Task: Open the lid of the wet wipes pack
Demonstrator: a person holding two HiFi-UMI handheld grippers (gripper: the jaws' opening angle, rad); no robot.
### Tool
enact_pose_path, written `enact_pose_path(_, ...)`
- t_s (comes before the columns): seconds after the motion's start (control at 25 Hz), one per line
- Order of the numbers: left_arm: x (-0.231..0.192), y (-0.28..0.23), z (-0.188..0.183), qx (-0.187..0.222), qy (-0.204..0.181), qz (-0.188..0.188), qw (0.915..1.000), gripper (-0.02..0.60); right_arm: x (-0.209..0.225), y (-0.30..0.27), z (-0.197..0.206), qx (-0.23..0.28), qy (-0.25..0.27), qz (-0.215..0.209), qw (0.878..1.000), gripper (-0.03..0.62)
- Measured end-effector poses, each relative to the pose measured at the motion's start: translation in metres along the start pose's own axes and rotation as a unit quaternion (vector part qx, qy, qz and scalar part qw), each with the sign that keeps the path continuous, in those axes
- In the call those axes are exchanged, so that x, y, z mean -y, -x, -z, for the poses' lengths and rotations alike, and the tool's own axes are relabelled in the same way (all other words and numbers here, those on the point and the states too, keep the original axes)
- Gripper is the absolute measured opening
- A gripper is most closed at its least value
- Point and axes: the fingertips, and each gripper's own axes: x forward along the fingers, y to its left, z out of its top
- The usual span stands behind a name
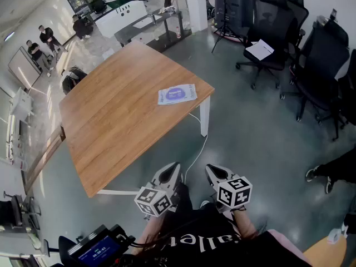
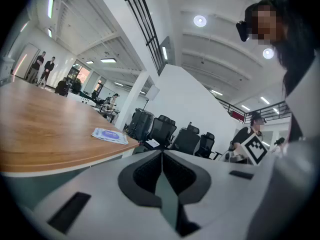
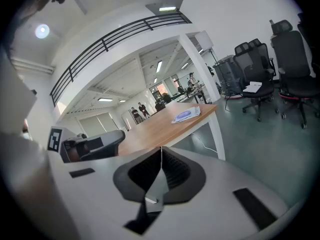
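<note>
**Tools closed and empty, both far from the job**

Left tool is shut on nothing. The wet wipes pack lies flat near the surface's right corner, well apart from both. Right tool, likewise closed and empty, should probably open before closing in.

The left claw is seen with its jaws pressed together. A wet wipes pack is laid flat near the right corner of the wooden bench; black chairs are ranged beyond.

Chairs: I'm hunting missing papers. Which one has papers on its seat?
The black chair closest to the table; white papers lie on its seat, the others look bare.
</note>
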Motion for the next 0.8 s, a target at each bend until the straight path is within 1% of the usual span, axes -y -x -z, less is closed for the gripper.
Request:
enact_pose_path(0.12,-0.029,-0.01,-0.022,0.001,-0.008,0.011,0.9999,0.009,-0.002,-0.031,-0.016,0.003,-0.006,0.007,1.0,0.012)
enact_pose_path(0.32,-0.084,-0.026,-0.054,-0.018,-0.02,0.017,0.9995,0.011,-0.014,-0.09,-0.044,-0.001,-0.01,0.011,1.0,0.012)
enact_pose_path(0.56,-0.143,-0.043,-0.081,-0.036,-0.004,0.044,0.9984,0.011,-0.036,-0.163,-0.07,-0.009,-0.009,0.008,1.0,0.012)
enact_pose_path(0.68,-0.174,-0.048,-0.093,-0.051,0.004,0.061,0.9968,0.011,-0.044,-0.197,-0.079,-0.013,-0.011,0.016,1.0,0.012)
enact_pose_path(0.8,-0.203,-0.051,-0.104,-0.053,0.017,0.075,0.9956,0.012,-0.051,-0.22,-0.088,-0.007,-0.018,0.026,0.999,0.012)
